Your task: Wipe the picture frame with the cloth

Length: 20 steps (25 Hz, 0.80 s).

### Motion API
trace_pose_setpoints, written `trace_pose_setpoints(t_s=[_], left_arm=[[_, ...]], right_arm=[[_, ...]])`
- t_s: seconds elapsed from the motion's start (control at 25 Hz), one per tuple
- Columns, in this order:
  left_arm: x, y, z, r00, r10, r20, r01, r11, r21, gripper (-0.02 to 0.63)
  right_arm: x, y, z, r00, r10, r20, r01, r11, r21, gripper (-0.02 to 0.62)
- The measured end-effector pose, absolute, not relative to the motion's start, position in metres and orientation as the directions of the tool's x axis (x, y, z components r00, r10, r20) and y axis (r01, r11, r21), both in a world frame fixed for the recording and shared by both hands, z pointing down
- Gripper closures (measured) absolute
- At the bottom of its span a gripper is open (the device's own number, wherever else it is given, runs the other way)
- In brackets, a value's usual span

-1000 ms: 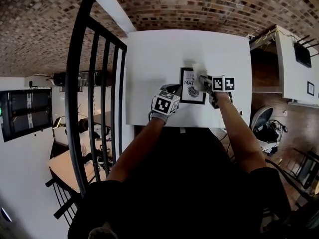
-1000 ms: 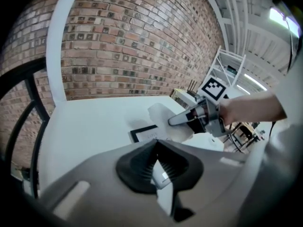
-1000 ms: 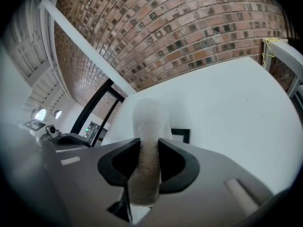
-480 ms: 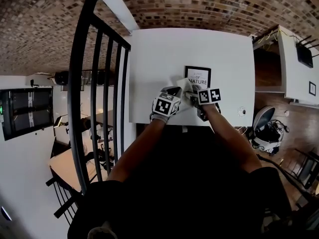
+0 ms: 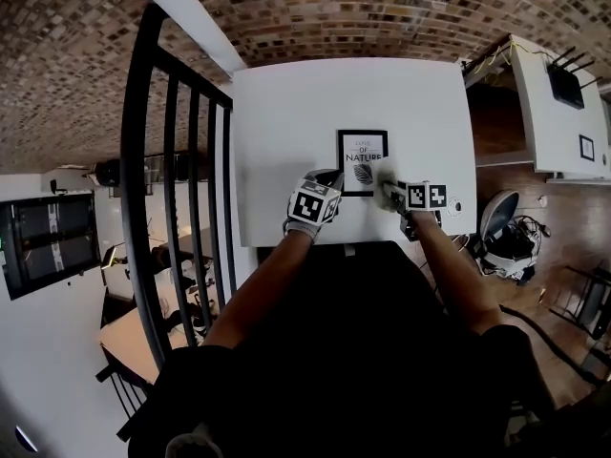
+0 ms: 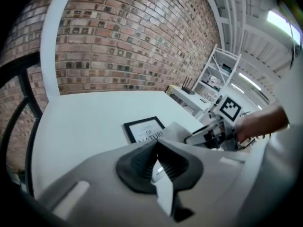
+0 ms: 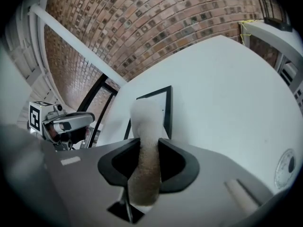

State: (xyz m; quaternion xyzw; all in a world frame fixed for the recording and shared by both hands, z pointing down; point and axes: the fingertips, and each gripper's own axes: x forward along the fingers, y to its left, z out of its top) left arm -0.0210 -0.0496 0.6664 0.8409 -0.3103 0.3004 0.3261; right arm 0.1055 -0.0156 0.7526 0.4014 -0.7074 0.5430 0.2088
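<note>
The left gripper (image 5: pixel 327 181), jaws pressed together and empty, is sitting at the near left corner of the picture frame (image 5: pixel 363 161). The right gripper (image 5: pixel 393 192) is pinching the cloth (image 5: pixel 385 174), which is reaching the frame's right edge. The frame is lying flat on the white surface (image 5: pixel 286 103), long axis pointing away from the person, so the wipe is probably calling for a leftward sweep.

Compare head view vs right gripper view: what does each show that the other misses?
Head view only: the picture frame whole, with its NATURE print readable, and the right gripper seen from outside. Right gripper view only: its jaws clamped on the cloth, which hides part of the frame there. Both: frame, cloth, white table, left gripper, black railing.
</note>
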Motion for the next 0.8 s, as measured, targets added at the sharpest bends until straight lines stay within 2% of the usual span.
trace_pose_setpoints(t_s=[0.12,0.24,0.52,0.8], left_arm=[[-0.019,-0.050,0.660,0.635,-0.344,0.692,-0.709,-0.615,0.345,0.606],[-0.017,-0.058,0.637,0.666,-0.391,0.636,-0.688,-0.652,0.319,0.606],[-0.015,-0.079,0.529,0.780,-0.523,0.345,-0.616,-0.739,0.272,0.606],[-0.009,-0.066,0.423,0.834,-0.538,0.117,-0.551,-0.817,0.171,0.606]], right_arm=[[0.123,-0.018,0.740,-0.585,-0.381,0.716,-0.794,0.093,-0.600,0.489],[0.125,-0.036,0.701,-0.610,-0.461,0.644,-0.782,0.216,-0.585,0.488],[0.103,-0.071,0.551,-0.689,-0.637,0.345,-0.724,0.597,-0.345,0.488],[0.077,-0.053,0.417,-0.766,-0.640,0.049,-0.641,0.759,-0.113,0.488]])
